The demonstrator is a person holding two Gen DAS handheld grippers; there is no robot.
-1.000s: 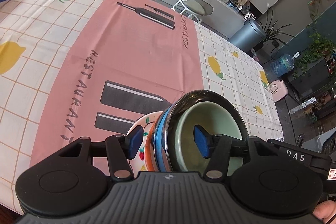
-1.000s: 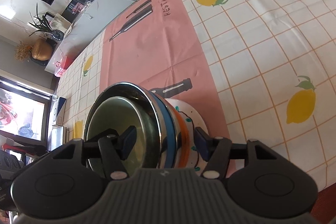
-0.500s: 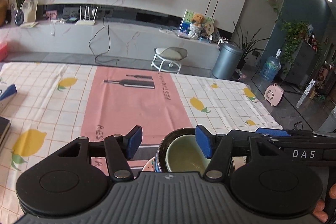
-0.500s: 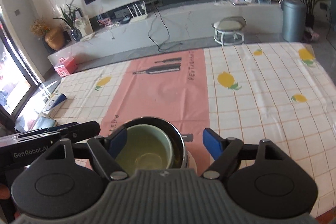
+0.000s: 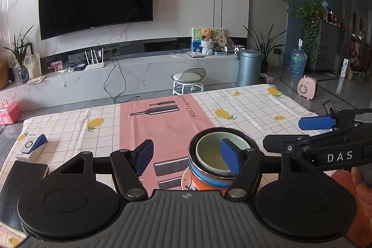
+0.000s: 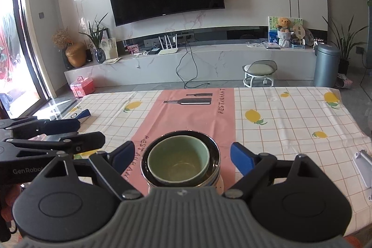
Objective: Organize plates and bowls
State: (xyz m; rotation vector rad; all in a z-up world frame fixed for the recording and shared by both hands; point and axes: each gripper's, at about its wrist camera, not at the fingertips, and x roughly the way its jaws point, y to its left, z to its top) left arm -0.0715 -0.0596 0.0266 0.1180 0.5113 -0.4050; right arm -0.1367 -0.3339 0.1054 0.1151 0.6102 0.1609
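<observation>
Stack (image 6: 180,160) sits low centre in my right wrist view, on the pink strip of the cloth (image 6: 290,122). Top to bottom: pale green bowl (image 6: 177,158) with a glossy inside, nested in a dark steel bowl (image 6: 215,150) with a mirror rim, then a blue band and an orange one (image 5: 200,181), then a white plate (image 5: 186,180) with small printed fruit at the base. All nested straight, none tilted. Right gripper (image 6: 182,156): fingers wide apart, flanking the stack, not touching it. Left gripper (image 5: 187,155): fingers apart, holding nothing; its right pad (image 5: 229,158) overlaps the green bowl in frame, and I can't tell if it touches. Small box (image 5: 32,147) at left edge of the left view.
</observation>
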